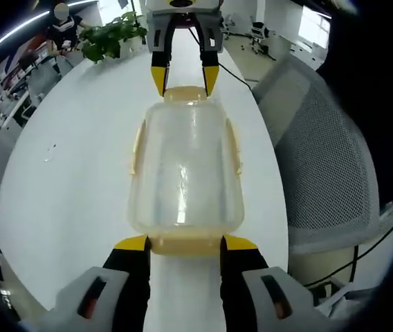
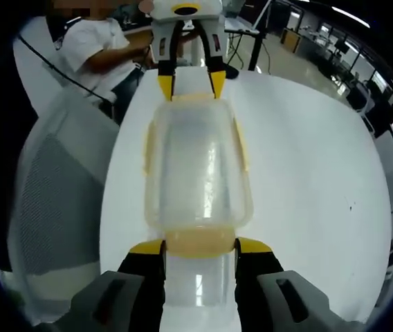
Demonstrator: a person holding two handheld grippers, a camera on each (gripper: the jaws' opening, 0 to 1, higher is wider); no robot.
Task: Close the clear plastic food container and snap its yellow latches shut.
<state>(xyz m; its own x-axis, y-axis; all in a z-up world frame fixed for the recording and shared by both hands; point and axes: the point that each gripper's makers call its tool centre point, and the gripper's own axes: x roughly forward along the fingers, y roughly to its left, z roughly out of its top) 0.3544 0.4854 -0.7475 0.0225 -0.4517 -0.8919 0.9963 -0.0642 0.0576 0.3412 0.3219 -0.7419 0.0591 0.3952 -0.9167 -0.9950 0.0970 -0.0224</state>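
Container: clear plastic food container (image 1: pixel 186 169) lies lid-on at the middle of the white table (image 1: pixel 79 180), lengthwise between the two tongs; also central in the right gripper view (image 2: pixel 196 169)
Latches: yellow latches (image 1: pixel 186 243) at all four sides; the near one sits at 6 o'clock, the far one (image 1: pixel 185 93) at 12, side ones at 3 and 9; whether any is snapped is hard to tell
Left gripper: left gripper (image 1: pixel 186 243) has jaws spread either side of the near end latch, tips just beside it; contact unclear
Right gripper: right gripper (image 2: pixel 198 247) likewise parted around the opposite end latch (image 2: pixel 198 243); seen across the table at 12 o'clock (image 1: pixel 185 81)
Surroundings: mesh chair (image 1: pixel 324 173) at 3 o'clock, cut off by the rim; plant (image 1: pixel 110 34) at 11; a seated person (image 2: pixel 103 45) at 11 in the right gripper view, partly hidden
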